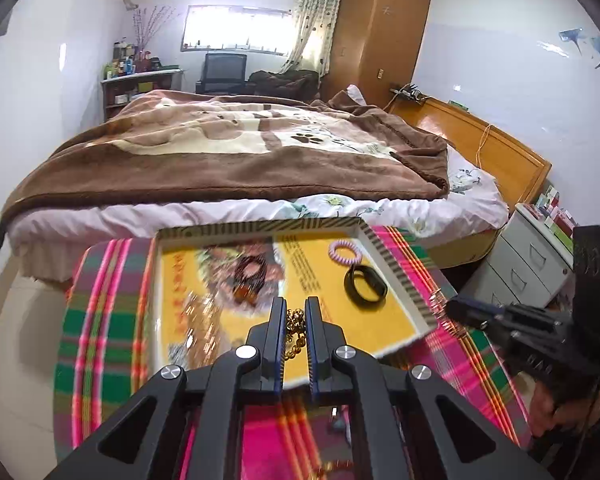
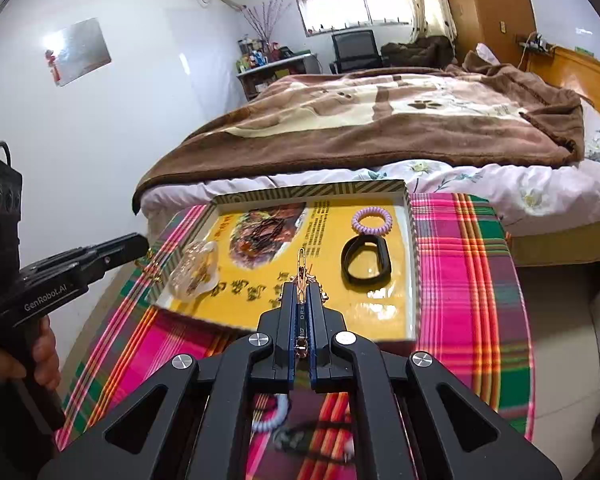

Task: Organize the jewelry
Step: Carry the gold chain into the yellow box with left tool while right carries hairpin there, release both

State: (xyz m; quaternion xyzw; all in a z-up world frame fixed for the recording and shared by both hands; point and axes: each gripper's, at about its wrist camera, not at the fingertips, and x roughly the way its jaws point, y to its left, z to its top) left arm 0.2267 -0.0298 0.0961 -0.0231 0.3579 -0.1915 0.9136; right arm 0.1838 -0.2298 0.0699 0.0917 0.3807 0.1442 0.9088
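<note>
here, a gold chain (image 1: 296,330) is pinched between the two fingers of the left gripper (image 1: 296,305), which are pressed close on it. the chain is held just over the near part of the tray (image 1: 384,246), and its links are seen hanging down between the pads. the left gripper is pointed forward toward the bed (image 1: 228,152) and held fairly level. in the right view it is seen at the left side, gripped from below by a hand (image 2: 40,354), with its tip near the tray's left edge.

the right gripper (image 2: 300,290) is squeezed shut on a thin gold clip (image 2: 301,270), whose long end sticks out past the fingertips over the tray. this gripper is also pointed forward, above the tray's near edge. in the left view it is seen at the right, tilted inward toward the tray's right corner.

inside the tray, a purple coil band (image 2: 371,220) is laid near the far right corner, and a black band (image 2: 365,261) is laid just in front of it, not touching. a dark bead bracelet (image 1: 249,276) is laid near the middle. a clear bag (image 2: 194,270) is seen at the tray's left side. the tray is set on a bright striped cloth (image 2: 468,264).
</note>
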